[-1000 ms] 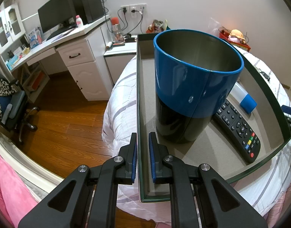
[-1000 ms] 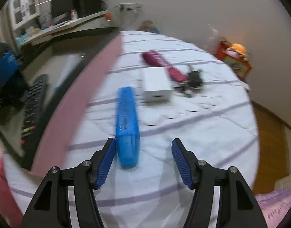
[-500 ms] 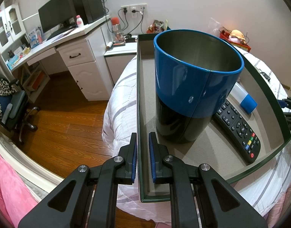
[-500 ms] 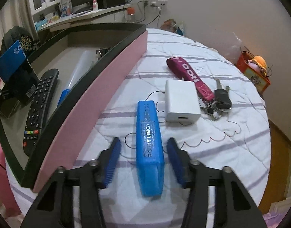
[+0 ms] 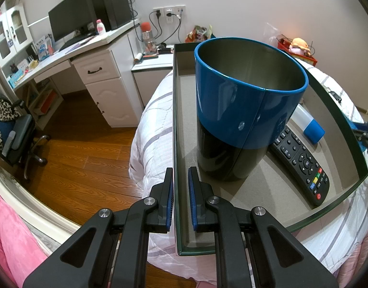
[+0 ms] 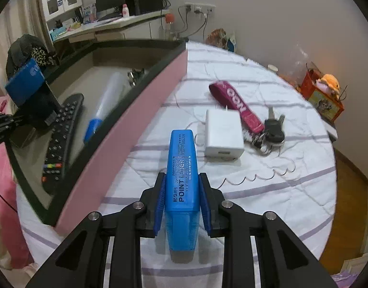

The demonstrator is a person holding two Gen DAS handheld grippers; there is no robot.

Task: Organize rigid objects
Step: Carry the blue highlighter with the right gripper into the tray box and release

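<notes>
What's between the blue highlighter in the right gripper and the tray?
Only the tray's pink side wall, to the highlighter's left; it must clear that. The right gripper is clamped on the highlighter. Remote and blue-capped tube take floor space inside.

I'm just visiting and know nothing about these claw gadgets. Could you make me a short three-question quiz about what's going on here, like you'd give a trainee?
1. True or false: the right claw is shut on the blue highlighter.
2. What is the left claw clamped on? A) the remote control B) the tray wall C) the blue tin
3. Fill in: on the bedspread, the white charger lies between the highlighter and the ____ with the pink strap.

Key:
1. True; both pads press its sides.
2. B; the pads pinch the tray wall, while the remote control and blue tin sit inside.
3. keys.
</notes>
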